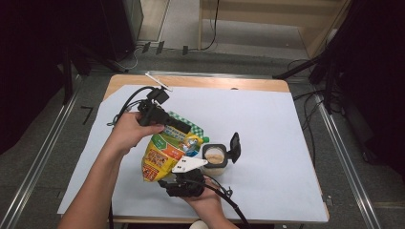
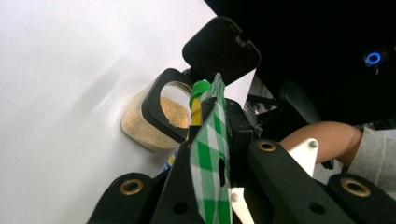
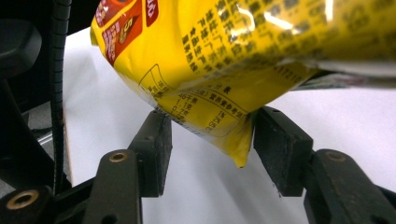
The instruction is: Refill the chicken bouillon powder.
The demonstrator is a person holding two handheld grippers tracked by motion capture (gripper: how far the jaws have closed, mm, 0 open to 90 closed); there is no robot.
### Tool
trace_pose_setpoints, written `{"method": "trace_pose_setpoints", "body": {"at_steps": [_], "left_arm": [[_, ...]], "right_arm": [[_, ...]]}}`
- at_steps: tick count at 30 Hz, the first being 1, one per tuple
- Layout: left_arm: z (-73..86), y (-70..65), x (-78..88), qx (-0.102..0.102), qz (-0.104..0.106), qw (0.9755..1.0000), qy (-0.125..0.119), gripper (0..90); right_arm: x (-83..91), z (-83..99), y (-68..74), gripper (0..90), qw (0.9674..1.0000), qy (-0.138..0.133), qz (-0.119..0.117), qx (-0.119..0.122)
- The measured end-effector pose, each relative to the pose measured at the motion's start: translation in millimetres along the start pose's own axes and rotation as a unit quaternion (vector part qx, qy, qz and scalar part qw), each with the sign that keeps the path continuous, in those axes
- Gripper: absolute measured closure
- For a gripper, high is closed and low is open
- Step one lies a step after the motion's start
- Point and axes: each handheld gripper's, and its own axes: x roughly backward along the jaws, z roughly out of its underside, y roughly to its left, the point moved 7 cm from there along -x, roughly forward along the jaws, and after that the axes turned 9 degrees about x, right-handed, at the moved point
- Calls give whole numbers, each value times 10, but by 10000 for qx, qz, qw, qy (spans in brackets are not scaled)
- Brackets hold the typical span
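My left tongs (image 1: 179, 126) clamp the green-checked top edge of the yellow pouch (image 1: 165, 152), holding it tilted above the worktop (image 1: 267, 124). The pouch's green spout (image 2: 201, 87) sits at the mouth of the open jar (image 1: 215, 157), lid (image 1: 235, 145) flipped back, tan powder inside. My right tongs (image 3: 210, 140) stand apart around the pouch's bottom corner; the left pad (image 3: 156, 140) touches it, and I can't tell whether the right one does. White sheet under everything.
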Motion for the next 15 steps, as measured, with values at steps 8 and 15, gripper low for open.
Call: {"method": "trace_pose_setpoints", "body": {"at_steps": [8, 15], "left_arm": [[4, 45, 243, 43, 30, 9996, -280, 900], [1, 91, 425, 114, 44, 9982, -585, 900]], "right_arm": [[33, -17, -39, 471, 9999, -75, 30, -85], [64, -28, -104, 468, 9996, -142, 117, -194]]}}
